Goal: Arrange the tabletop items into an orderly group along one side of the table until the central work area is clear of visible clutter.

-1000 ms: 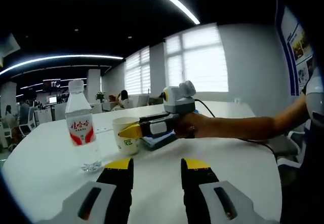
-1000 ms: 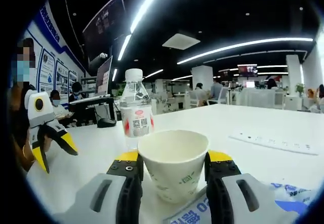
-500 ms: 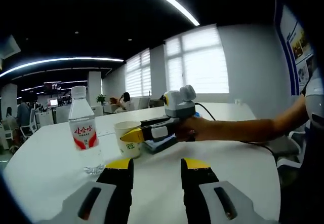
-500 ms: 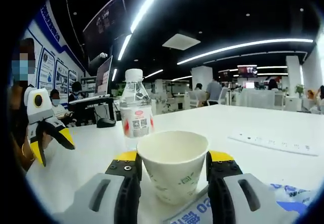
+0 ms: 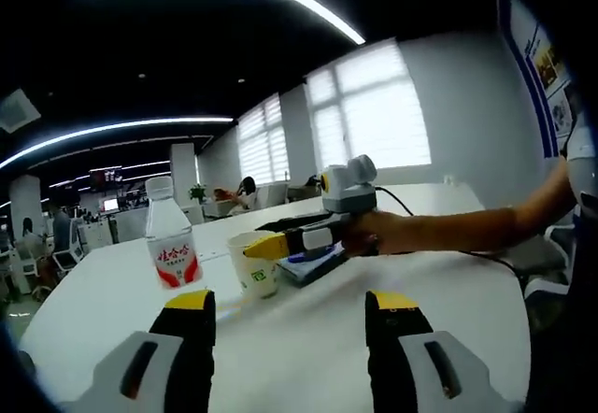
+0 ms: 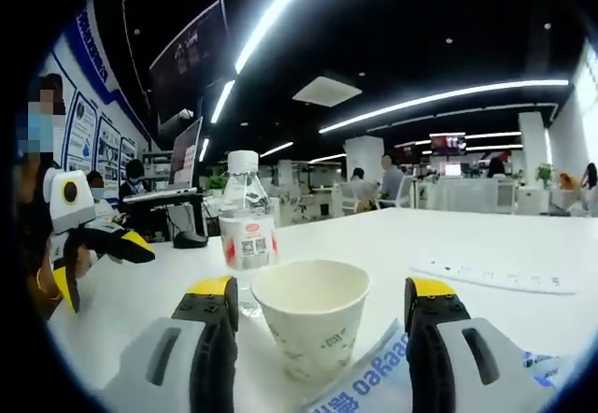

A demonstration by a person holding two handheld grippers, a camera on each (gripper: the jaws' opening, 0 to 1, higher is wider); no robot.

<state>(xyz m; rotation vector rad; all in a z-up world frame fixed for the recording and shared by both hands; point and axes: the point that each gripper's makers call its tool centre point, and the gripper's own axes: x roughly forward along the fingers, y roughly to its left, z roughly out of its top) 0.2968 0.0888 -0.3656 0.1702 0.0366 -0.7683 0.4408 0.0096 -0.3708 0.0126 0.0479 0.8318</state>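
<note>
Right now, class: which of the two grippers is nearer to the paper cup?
Right. The right gripper has its open jaws on either side of the paper cup; the left gripper hangs back over the table, well short of it.

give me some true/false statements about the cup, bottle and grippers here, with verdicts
1. The paper cup stands upright between the right gripper's jaws. True.
2. The right gripper's jaws are clamped on the cup. False: they are open, with a gap on both sides of the cup.
3. The water bottle lies on its side. False: it stands upright on the white table, cap on.
4. The left gripper holds the bottle. False: its jaws are open with nothing between them, and the bottle stands apart, beyond its left jaw.
5. A blue-printed packet lies beside the base of the cup. True.
6. The cup looks empty. True.
</note>
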